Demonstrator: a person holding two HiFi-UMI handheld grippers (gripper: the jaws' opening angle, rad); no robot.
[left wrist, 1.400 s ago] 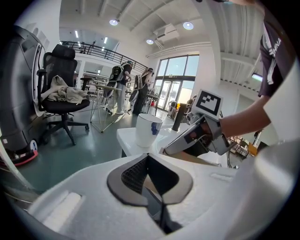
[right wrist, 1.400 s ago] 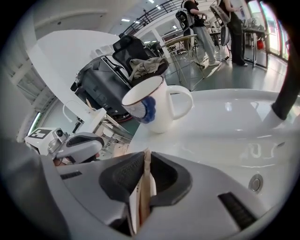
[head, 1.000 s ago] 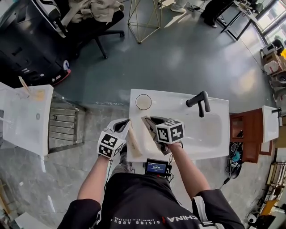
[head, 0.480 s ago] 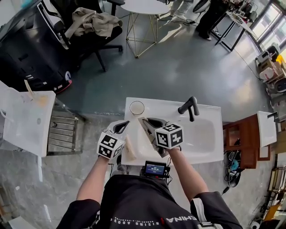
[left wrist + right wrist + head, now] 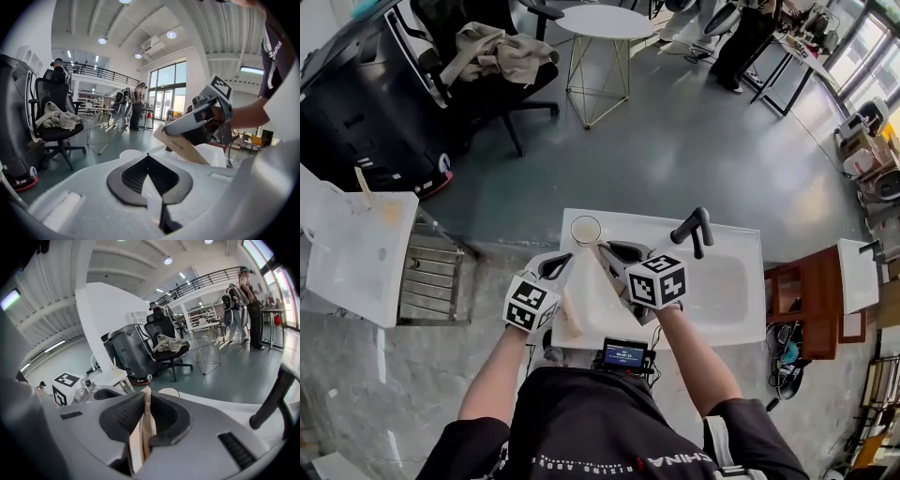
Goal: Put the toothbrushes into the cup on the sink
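grey floor is lying open beyond the sink (image 5: 727,309). head view: the cup (image 5: 586,230) is standing at its rear left corner, the right gripper (image 5: 617,255) hanging just short of it, the left gripper (image 5: 558,266) over the left edge. left gripper view: jaws are meeting at the tips; print on the toothbrush box (image 5: 185,147) ahead is too small to read. right gripper view: jaws are pinching that box edge-on.

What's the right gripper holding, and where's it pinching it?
The right gripper pinches a flat tan box by its flat sides, near one end.
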